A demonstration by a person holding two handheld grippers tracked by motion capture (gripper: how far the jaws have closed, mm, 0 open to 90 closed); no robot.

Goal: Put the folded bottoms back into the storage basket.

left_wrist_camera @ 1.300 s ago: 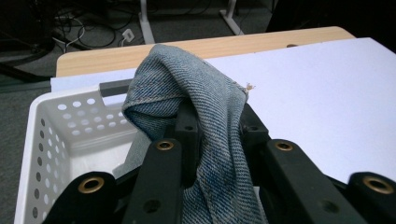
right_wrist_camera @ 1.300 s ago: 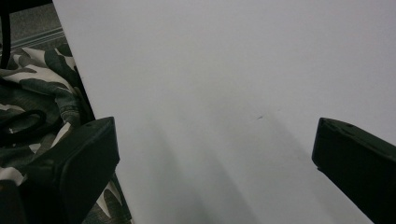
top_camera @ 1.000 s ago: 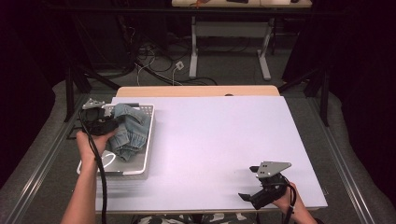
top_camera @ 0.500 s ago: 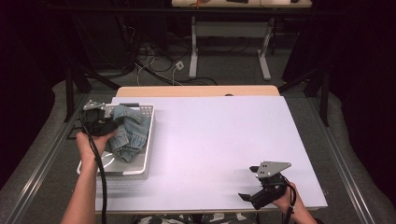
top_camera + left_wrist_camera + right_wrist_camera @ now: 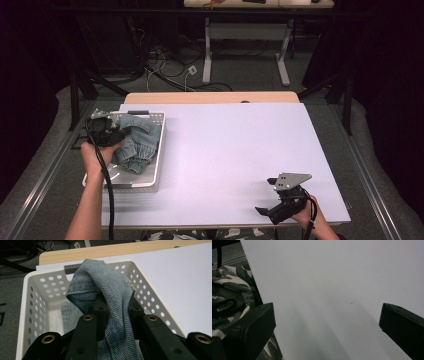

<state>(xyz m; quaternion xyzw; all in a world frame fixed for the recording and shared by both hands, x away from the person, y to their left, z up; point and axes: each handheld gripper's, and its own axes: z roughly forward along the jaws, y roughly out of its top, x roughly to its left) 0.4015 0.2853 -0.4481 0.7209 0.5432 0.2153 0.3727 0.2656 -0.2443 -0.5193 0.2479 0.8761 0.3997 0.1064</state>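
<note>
We recorded the scene from largest element to smallest. The table [image 5: 225, 150], covered by a pale sheet, carried a white perforated basket [image 5: 150, 172] at its left edge; the rest of the surface was bare. Inside the basket lay a piece of blue denim [image 5: 137, 145], bunched and partly raised above the rim.

The left gripper [image 5: 107, 131] stood over the basket with its jaws clamped on a fold of that denim (in the left gripper view the cloth [image 5: 110, 302] was pinched between the two black jaws, draped over them, with the basket wall [image 5: 37, 297] behind). The right gripper [image 5: 272, 207] rested near the table's front right corner, well apart from the basket, its jaws spread wide with nothing between them; the right gripper view showed bare sheet between the jaws.

We judged the work to be at its early stage: the grasp on the garment was secured, but the denim had not yet left the basket. Lifting it clear, carrying it to the open sheet and whatever arrangement follows there remained to be done, and the right gripper had no part in it so far.
</note>
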